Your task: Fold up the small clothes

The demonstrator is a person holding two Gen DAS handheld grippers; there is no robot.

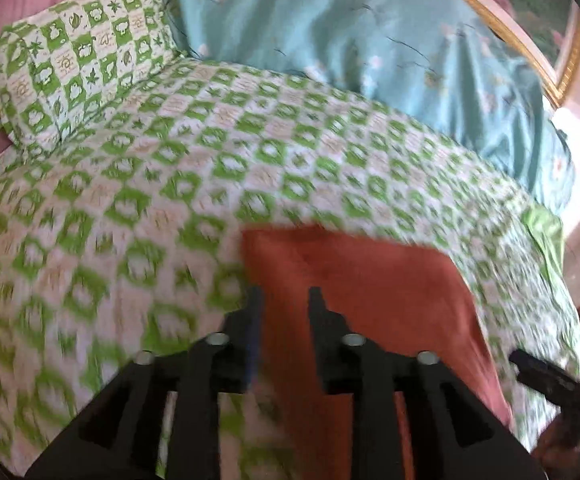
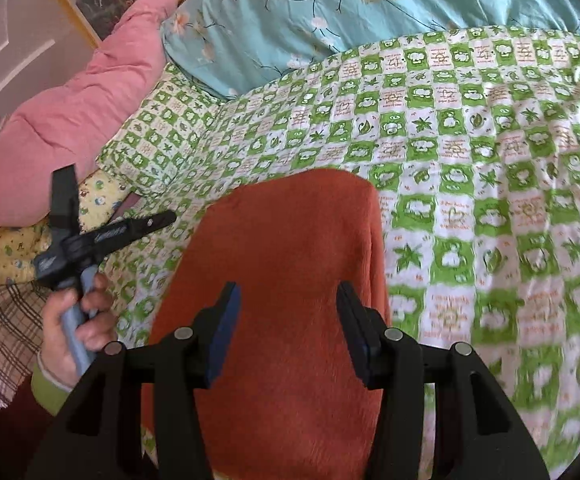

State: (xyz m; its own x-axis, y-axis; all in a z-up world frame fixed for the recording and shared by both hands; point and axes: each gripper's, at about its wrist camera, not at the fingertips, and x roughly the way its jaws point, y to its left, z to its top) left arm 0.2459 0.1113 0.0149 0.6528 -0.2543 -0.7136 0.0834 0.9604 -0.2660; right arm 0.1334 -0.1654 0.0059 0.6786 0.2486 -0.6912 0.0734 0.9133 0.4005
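Note:
A rust-orange cloth lies flat on the green-and-white checked bedsheet. My right gripper hovers over its near part with jaws wide apart and nothing between them. In the left wrist view the same cloth lies ahead and to the right. My left gripper is over the cloth's left edge with a gap between its fingers; the view is motion-blurred. From the right wrist view the left gripper shows at the left, held in a hand, its fingers splayed apart above the sheet.
A matching checked pillow lies at the bed's head, beside a teal floral quilt. A pink quilt and a yellow patterned cloth lie at the left. A gold-framed picture hangs behind the bed.

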